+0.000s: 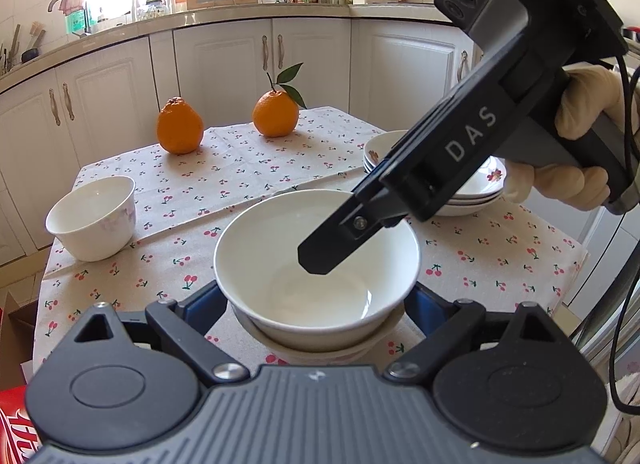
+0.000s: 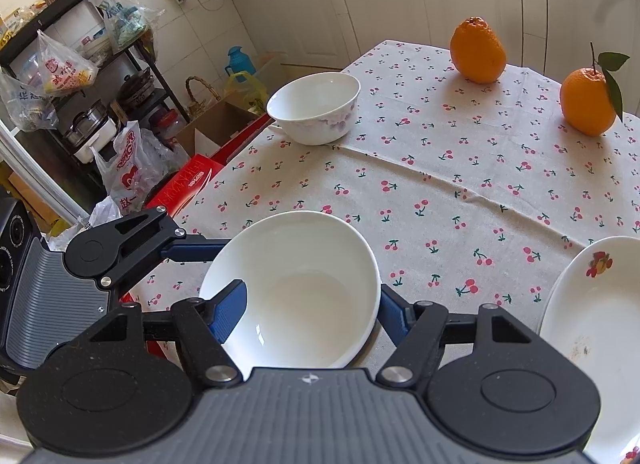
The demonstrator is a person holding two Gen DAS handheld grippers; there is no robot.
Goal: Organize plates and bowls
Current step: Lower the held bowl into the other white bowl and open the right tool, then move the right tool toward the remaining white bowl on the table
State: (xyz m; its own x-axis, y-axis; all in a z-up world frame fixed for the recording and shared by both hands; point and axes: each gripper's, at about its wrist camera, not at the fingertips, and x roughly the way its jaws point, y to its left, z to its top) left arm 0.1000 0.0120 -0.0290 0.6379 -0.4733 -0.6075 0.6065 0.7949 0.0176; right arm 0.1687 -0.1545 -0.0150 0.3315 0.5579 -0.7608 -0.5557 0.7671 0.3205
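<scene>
White china sits on the cherry cloth (image 1: 280,168): we see a small bowl (image 1: 91,218) far left, then our left gripper (image 1: 316,304) spread around the stacked middle bowl (image 1: 316,260), our right gripper (image 2: 308,304) straddling its rim with one finger inside, plates (image 1: 476,188) rightmost.

White bowl (image 1: 316,264) upright, seemingly nested on another, stacked plates (image 1: 476,188) nearby

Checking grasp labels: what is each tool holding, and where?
Plain white ceramic bowl: left tool brackets its outer sides, right tool straddles its rim, one finger inside. Whether either is clamped cannot be told.
</scene>
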